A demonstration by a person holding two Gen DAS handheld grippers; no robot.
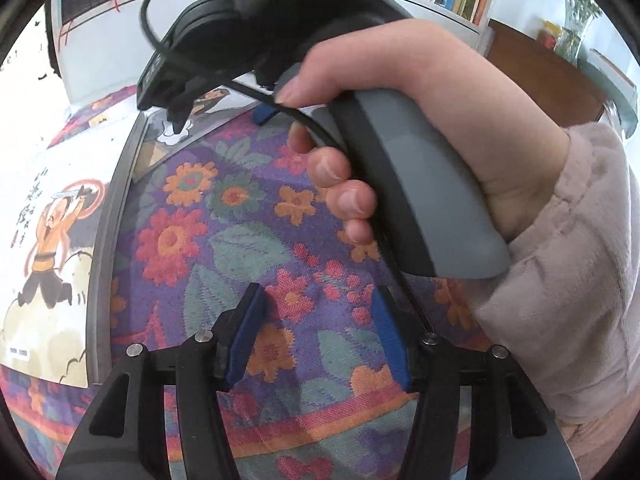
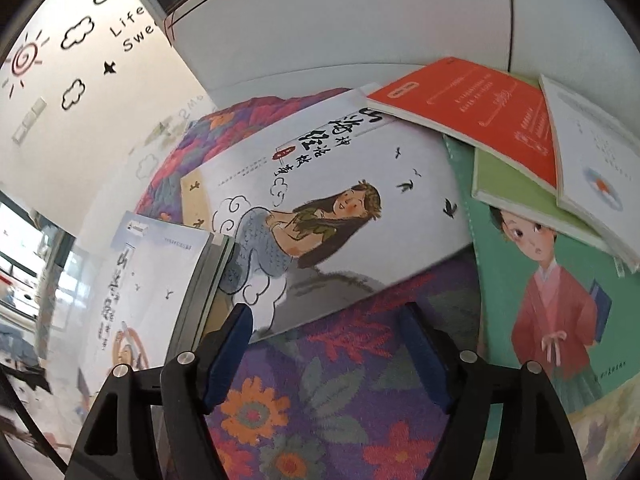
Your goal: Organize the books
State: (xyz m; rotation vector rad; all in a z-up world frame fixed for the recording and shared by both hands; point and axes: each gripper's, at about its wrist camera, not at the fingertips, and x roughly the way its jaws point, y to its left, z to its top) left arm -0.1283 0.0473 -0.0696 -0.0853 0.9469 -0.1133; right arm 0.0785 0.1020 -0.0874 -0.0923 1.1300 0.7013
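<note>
A floral cloth [image 2: 320, 412] bears the mermaid book [image 2: 340, 208], girl book [image 2: 560, 320] and warrior book [image 1: 48, 240]

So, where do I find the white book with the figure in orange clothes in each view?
Left wrist view: the white book fills the left edge, with its cover towards the camera.
Right wrist view: the same book is at the lower left, just left of the mermaid book.
Shared landmark: the floral cloth under the books.
</note>
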